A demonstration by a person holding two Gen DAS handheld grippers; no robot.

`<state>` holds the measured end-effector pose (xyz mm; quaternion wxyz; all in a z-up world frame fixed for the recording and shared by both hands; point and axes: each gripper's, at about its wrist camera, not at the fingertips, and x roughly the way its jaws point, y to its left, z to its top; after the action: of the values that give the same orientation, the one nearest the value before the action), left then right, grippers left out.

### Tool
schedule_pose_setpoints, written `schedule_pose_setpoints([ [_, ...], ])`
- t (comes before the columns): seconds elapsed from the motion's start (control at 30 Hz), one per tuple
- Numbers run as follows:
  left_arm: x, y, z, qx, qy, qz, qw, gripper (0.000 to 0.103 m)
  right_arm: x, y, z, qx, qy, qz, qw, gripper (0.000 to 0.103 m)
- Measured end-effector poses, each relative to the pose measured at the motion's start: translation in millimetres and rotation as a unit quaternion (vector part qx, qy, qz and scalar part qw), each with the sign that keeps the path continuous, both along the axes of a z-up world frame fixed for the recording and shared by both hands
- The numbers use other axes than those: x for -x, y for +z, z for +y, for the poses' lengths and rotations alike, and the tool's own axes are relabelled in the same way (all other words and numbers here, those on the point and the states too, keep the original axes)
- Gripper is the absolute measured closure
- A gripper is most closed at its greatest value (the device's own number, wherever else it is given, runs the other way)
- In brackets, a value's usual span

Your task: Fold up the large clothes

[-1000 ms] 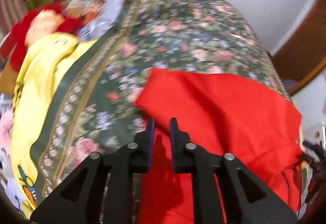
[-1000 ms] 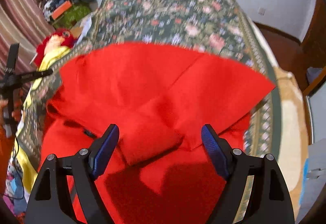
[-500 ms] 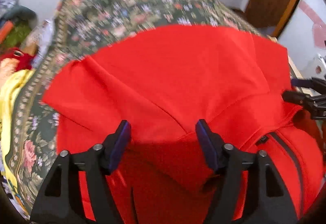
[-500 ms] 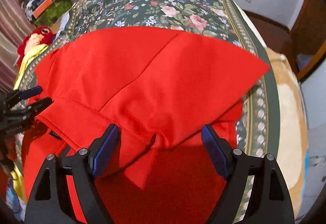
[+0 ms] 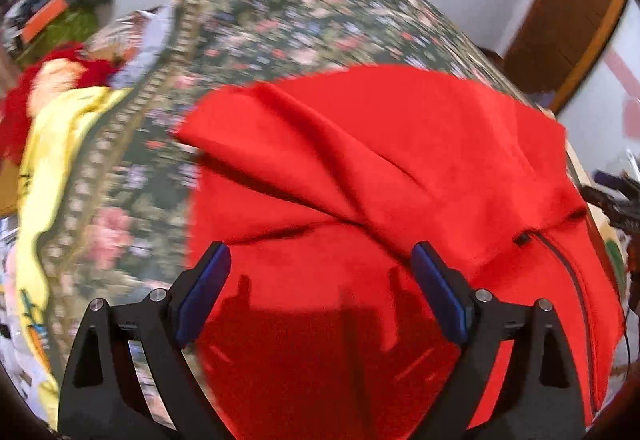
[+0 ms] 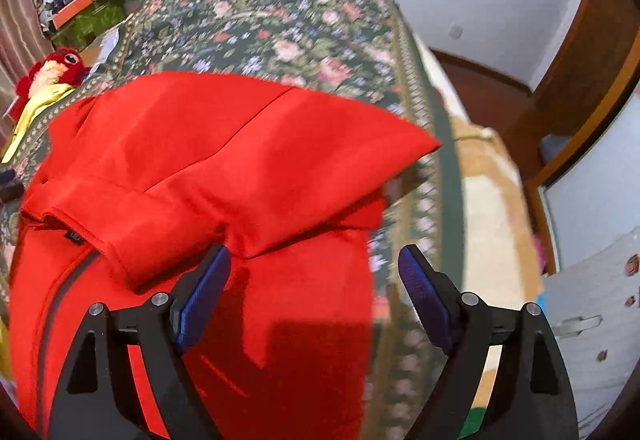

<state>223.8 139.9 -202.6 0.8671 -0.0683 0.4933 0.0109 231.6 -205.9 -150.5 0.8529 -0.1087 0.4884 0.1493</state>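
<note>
A large red garment (image 5: 380, 176) with a dark zipper (image 5: 568, 272) lies on the floral bedspread (image 5: 304, 16), its hood folded down over the body. My left gripper (image 5: 320, 292) is open and empty just above the garment's near left part. My right gripper (image 6: 314, 292) is open and empty above the garment's (image 6: 208, 160) near right edge, where the folded hood (image 6: 280, 144) ends in a point. The zipper (image 6: 60, 304) runs down the left of the right wrist view. The right gripper's fingertips (image 5: 616, 196) show at the far right of the left wrist view.
A yellow cloth (image 5: 52, 144) and a red plush toy (image 6: 52, 70) lie off the bed's left side, with a clutter pile (image 6: 80, 8) behind. A beige rug (image 6: 492, 200) and a wooden door frame (image 6: 580, 92) are on the right.
My left gripper was shut on the red cloth one second ago; it has opened, let go and drawn back to the left. My right gripper stayed open and shifted right. The hood now lies folded.
</note>
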Motion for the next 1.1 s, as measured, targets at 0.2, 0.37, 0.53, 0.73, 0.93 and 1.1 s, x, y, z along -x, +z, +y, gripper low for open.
schedule_pose_setpoints([
  [0.2, -21, 2, 68, 0.038, 0.076, -0.003, 0.9963, 0.011, -23, 7, -19, -0.036, -0.035, 0.015, 0.999, 0.02],
  [0.37, -52, -20, 116, 0.138, 0.123, 0.014, 0.9828, 0.011, -55, -11, -33, -0.104, -0.087, 0.083, 0.987, 0.02],
  [0.53, -85, -53, 139, 0.223, 0.13, 0.04, 0.9651, 0.012, -82, -31, -41, -0.171, -0.122, 0.133, 0.969, 0.02],
  [0.73, -123, -79, 147, 0.258, 0.126, 0.046, 0.9569, 0.012, -112, -53, -42, -0.224, -0.137, 0.165, 0.951, 0.02],
  [0.93, -153, -90, 146, 0.254, 0.11, 0.055, 0.9593, 0.012, -132, -67, -33, -0.233, -0.13, 0.162, 0.95, 0.032],
  [1.1, -163, -103, 147, 0.266, 0.121, 0.061, 0.9544, 0.067, -146, -70, -27, -0.235, -0.132, 0.16, 0.95, 0.061],
])
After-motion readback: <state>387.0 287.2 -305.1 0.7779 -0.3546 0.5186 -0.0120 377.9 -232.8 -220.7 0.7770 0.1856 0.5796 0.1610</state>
